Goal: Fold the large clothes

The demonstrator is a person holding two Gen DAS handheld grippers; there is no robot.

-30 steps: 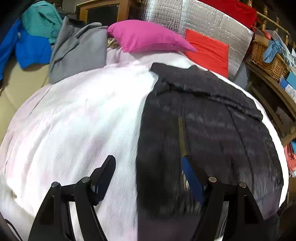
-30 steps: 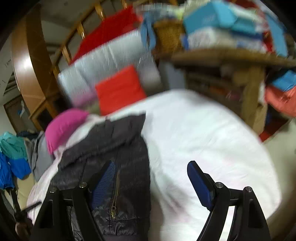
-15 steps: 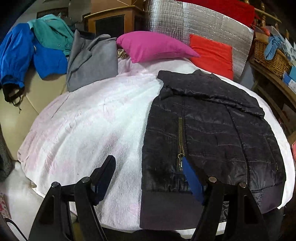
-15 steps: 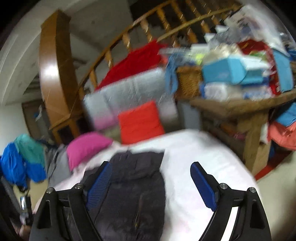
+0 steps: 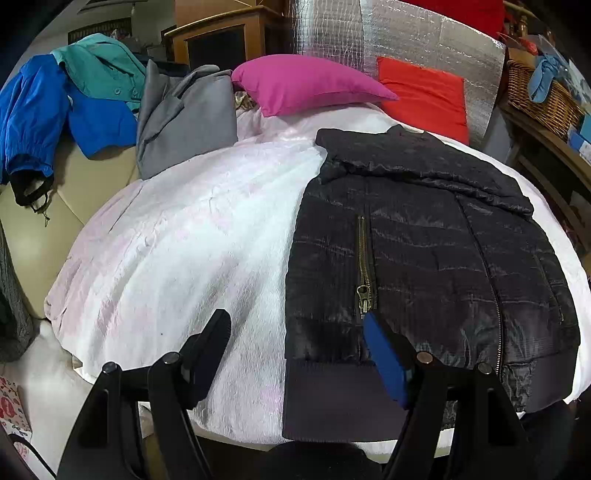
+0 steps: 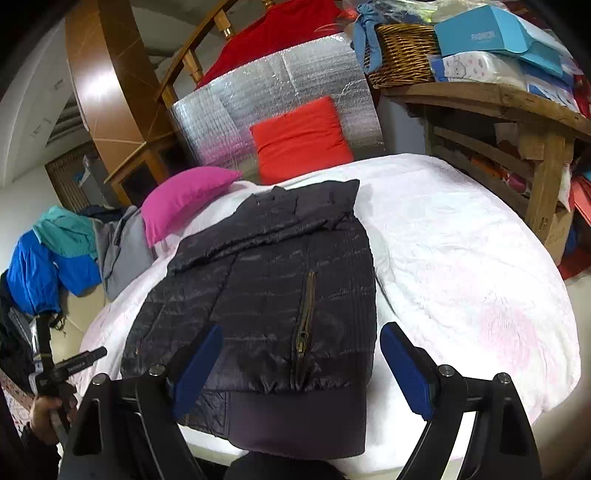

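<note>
While both tongs hang above the near edge of the bed, the scene reads left to right as follows:

Clothing pile: a blue jacket point(image 5: 33, 110), a teal garment point(image 5: 99, 70) and a grey garment point(image 5: 184, 118) lie draped over a beige surface at the far left of the left wrist view.
Bed cover: a white, faintly pink-mottled bed cover point(image 5: 184, 240) spreads over the bed, with a bare stretch to the left of the jacket.
Left tongs: the left tongs point(image 5: 295, 343) stand apart, holding nothing; the left finger hangs over the cover, the blue-padded right finger over the jacket's lower front, near the zip pull.
Pillows: a magenta pillow point(image 5: 306, 83) and a red pillow point(image 5: 421, 92) sit at the far end of the bed, against a silver foil panel point(image 5: 406, 40).
Black puffer jacket: the black puffer jacket point(image 5: 424, 258) lies flat on the cover, front up, collar away from the cameras, ribbed hem hanging over the near edge, a sleeve folded across the chest.
Brass zip: the brass zip point(image 5: 364, 266) runs up from the hem and is closed.
Right tongs: the right tongs point(image 6: 301, 365) stand apart and empty, straddling the jacket's right-hand edge above the hem.
Wooden shelf: a wooden shelf point(image 6: 480, 92) at the right carries a wicker basket point(image 6: 402, 55) and blue boxes point(image 6: 491, 33).
</note>
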